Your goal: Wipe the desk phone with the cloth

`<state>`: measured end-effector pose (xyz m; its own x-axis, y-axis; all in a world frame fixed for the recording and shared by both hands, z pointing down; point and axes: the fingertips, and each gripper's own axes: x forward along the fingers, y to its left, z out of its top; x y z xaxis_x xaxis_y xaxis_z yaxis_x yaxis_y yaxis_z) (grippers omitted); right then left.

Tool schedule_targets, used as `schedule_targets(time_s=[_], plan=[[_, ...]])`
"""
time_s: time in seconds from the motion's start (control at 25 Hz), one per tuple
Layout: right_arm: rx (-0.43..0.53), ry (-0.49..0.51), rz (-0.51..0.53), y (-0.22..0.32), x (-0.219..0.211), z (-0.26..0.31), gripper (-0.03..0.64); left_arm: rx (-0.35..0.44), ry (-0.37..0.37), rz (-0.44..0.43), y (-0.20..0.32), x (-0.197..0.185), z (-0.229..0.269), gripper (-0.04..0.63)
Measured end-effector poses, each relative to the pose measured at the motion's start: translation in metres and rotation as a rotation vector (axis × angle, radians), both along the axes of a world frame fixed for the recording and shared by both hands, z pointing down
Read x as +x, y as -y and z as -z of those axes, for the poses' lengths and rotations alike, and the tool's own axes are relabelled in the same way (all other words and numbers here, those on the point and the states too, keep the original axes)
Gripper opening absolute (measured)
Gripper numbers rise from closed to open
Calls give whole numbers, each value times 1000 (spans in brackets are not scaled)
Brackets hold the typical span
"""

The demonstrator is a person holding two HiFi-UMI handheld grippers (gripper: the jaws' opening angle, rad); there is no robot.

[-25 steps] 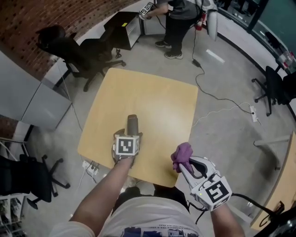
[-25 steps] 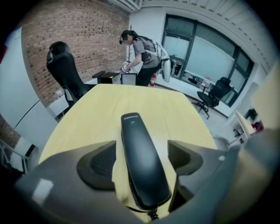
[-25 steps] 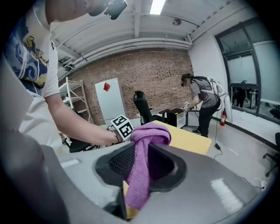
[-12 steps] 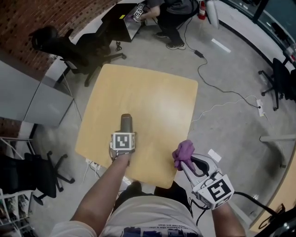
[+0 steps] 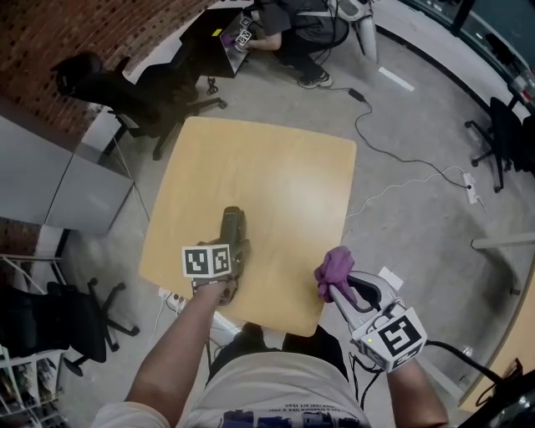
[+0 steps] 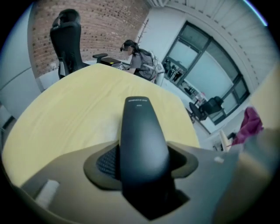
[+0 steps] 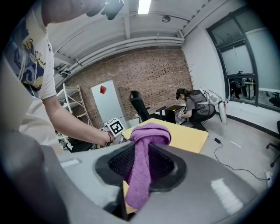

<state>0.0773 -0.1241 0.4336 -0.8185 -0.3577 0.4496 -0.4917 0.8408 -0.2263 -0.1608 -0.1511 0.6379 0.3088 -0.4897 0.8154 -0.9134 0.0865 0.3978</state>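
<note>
Pale wooden surface, square with rounded corners, fills the middle of the head view on a grey concrete floor.

Black office chair stands off the surface at 10 o'clock. A seated person is at 12 o'clock, well apart from it. A thin cable snakes over the floor at 2 o'clock.

Left tool is over the surface's near edge, at 7 o'clock from its middle, marker cube on top. Its jaws have just been closing and now pinch a black phone handset. In the left gripper view the handset fills the gap between the jaws, both sides against the pads. It points out across the surface toward 12 o'clock. Cannot tell whether its far end rests on the wood.

Right tool sits at 5 o'clock, just off the surface's near right corner. Its jaws are clamped on a purple cloth. In the right gripper view the cloth runs as a narrow strip between the jaws and bunches into a knot-like wad past the tips.
</note>
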Motion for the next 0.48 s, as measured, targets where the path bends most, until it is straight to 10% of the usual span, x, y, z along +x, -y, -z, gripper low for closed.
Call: schedule_targets(time_s=[0.28,0.48], plan=[[48,-7,-14,-6,-18,17,95,168,-475,47,0,31,62,291],[53,39,-37,-8,-32,26,95,257,-668,3,-10,43,110,291]])
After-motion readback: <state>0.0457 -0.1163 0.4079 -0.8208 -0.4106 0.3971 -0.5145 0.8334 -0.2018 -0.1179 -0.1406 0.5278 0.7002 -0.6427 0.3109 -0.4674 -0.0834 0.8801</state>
